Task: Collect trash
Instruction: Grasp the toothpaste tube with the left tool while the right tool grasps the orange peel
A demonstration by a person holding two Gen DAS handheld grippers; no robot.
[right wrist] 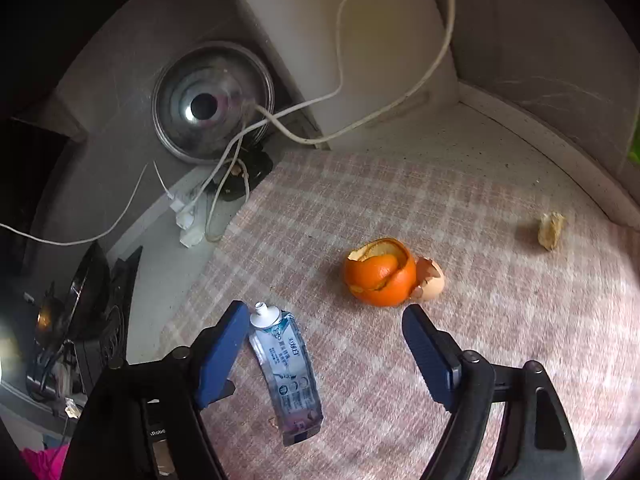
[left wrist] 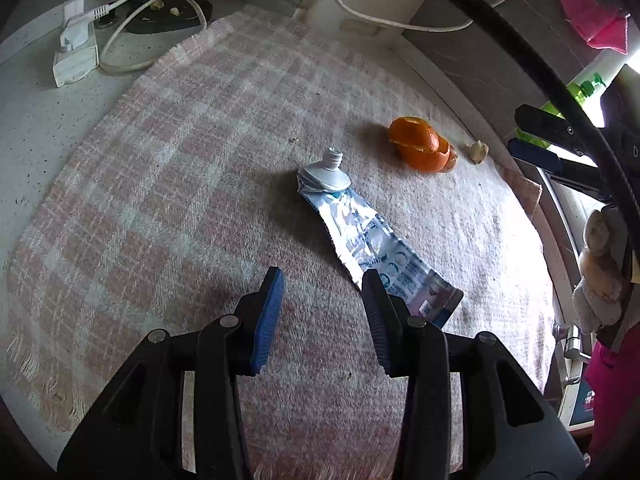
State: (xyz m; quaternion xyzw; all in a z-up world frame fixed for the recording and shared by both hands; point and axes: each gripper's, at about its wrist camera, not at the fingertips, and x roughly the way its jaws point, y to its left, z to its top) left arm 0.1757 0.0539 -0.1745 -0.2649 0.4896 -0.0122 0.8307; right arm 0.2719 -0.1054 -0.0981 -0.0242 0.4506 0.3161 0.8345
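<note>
A flattened, capless toothpaste tube [left wrist: 372, 236] lies on a pink checked cloth [left wrist: 200, 160]. An orange peel [left wrist: 420, 144] sits beyond it with a piece of eggshell [left wrist: 452, 158] touching it and a small beige scrap [left wrist: 478, 151] to its right. My left gripper [left wrist: 322, 284] is open and empty just above the cloth, its right finger over the tube's tail end. In the right wrist view the tube [right wrist: 286, 372] lies between the open fingers of my right gripper [right wrist: 326, 316], near the left finger. The peel [right wrist: 380, 272], eggshell [right wrist: 432, 278] and scrap [right wrist: 551, 230] lie ahead.
A white power strip [left wrist: 76, 52] with white cables [left wrist: 132, 32] lies on the grey counter at the back left. A steel pot lid [right wrist: 212, 102] leans on the wall beside a white board [right wrist: 340, 40]. A green bottle [left wrist: 588, 88] and pink cloth [left wrist: 596, 20] are at the right.
</note>
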